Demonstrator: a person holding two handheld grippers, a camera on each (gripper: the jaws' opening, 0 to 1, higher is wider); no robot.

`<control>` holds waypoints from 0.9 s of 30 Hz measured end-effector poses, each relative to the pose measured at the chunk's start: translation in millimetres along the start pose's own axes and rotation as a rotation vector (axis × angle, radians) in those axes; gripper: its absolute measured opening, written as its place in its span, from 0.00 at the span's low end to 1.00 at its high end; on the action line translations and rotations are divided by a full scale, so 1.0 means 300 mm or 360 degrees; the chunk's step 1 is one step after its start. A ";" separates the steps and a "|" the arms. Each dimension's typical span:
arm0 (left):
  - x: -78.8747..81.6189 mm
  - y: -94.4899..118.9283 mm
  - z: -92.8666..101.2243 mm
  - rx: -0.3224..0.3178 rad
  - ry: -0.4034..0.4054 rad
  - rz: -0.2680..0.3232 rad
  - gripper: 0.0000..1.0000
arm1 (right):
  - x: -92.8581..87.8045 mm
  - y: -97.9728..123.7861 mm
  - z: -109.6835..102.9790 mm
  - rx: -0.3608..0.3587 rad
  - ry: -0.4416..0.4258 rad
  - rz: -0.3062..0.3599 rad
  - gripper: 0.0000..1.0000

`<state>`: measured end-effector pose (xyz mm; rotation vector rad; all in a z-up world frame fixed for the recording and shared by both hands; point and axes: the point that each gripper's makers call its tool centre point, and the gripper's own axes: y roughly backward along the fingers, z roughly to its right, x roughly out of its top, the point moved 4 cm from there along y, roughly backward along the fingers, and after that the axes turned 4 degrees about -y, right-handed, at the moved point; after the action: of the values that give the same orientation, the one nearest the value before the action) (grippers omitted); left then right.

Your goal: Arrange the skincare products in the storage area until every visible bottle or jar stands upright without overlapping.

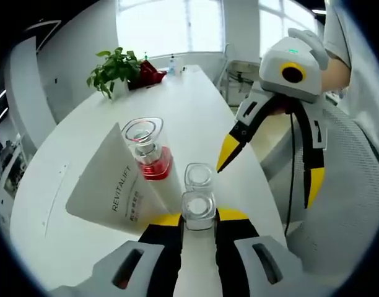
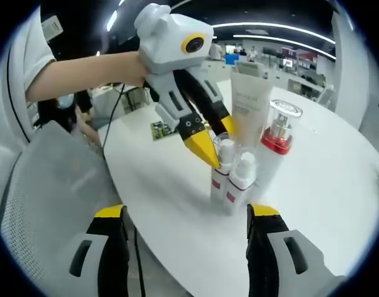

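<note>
On the white table [image 2: 338, 179] I see the Revitalift tube [image 1: 109, 185] upright, the red-banded pump bottle [image 2: 277, 133] just beside it. My left gripper [image 1: 199, 216] clamps one of two small clear-capped bottles [image 2: 240, 180] standing before the tube. My right gripper [image 2: 186, 213] hangs spread wide, holding nothing.

A green potted plant [image 1: 113, 69] stands at the far end of the white counter [image 1: 196, 111], near bright windows [image 1: 171, 28]

2 small clear-capped bottles [image 2: 234, 179] upright, touching — red-collared pump bottle [image 2: 277, 137], white tube [image 2: 251, 102] behind
</note>
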<state>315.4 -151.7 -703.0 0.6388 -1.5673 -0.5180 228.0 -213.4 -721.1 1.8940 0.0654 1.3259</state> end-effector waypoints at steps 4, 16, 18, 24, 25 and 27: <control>0.004 0.003 -0.002 0.0010 0.0002 0.0004 0.25 | -0.001 0.000 0.001 -0.0001 -0.0005 -0.0001 0.78; -0.005 0.035 0.004 0.0034 0.0011 -0.0010 0.33 | -0.006 0.001 0.009 -0.0022 -0.0024 -0.0008 0.78; -0.005 0.046 0.011 0.0042 0.0014 -0.0012 0.35 | -0.007 0.002 0.013 -0.0029 -0.0027 -0.0009 0.78; -0.014 0.092 0.027 0.0087 0.0038 -0.0026 0.40 | -0.009 -0.001 0.011 -0.0030 -0.0019 -0.0025 0.78; -0.016 0.105 0.031 0.0099 0.0050 -0.0024 0.41 | -0.009 -0.002 0.009 -0.0030 -0.0014 -0.0028 0.78; -0.023 0.124 0.039 0.0118 0.0067 -0.0021 0.42 | -0.007 -0.005 0.004 -0.0026 0.0002 -0.0032 0.78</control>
<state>300.6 -119.9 -684.5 0.7128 -1.5490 -0.4550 228.6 -214.0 -723.9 1.8741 0.0737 1.3105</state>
